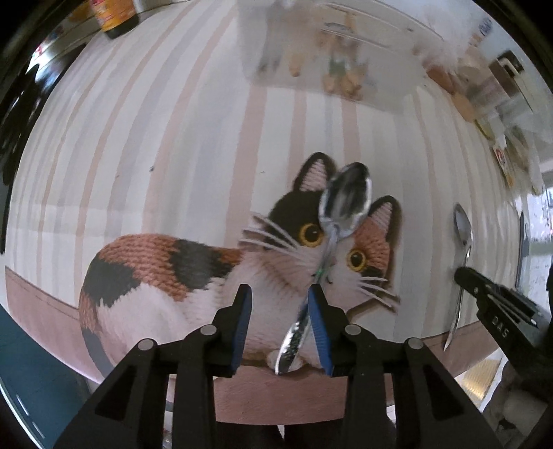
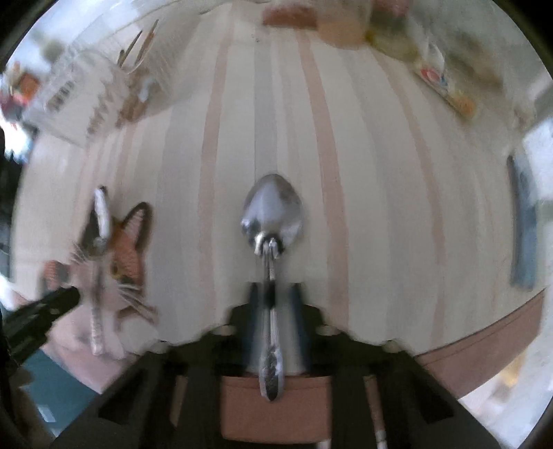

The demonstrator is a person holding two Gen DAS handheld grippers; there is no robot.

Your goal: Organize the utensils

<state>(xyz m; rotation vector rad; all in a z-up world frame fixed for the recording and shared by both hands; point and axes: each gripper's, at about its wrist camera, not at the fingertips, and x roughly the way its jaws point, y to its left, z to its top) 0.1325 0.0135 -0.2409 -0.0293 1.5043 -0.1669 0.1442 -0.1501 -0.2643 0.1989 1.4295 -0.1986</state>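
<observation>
In the left wrist view my left gripper (image 1: 280, 293) stands open over the cat picture on the striped tablecloth (image 1: 172, 138). A steel spoon (image 1: 342, 210) lies between its fingers, its handle against the right blue pad (image 1: 319, 324), bowl pointing away. A second spoon (image 1: 461, 248) lies to the right, with my right gripper (image 1: 463, 274) at its handle. In the blurred right wrist view my right gripper (image 2: 273, 293) has its fingers close around that spoon (image 2: 273, 210) at the handle. The first spoon (image 2: 98, 262) and the left gripper's tip (image 2: 65, 297) show at the left.
A white utensil tray (image 1: 311, 45) holding wooden and metal pieces stands at the far side; it also shows in the right wrist view (image 2: 100, 86). A dark bottle (image 1: 114, 17) stands far left. Packets and boxes (image 1: 497, 103) line the far right. The table's near edge (image 1: 276, 390) is just below.
</observation>
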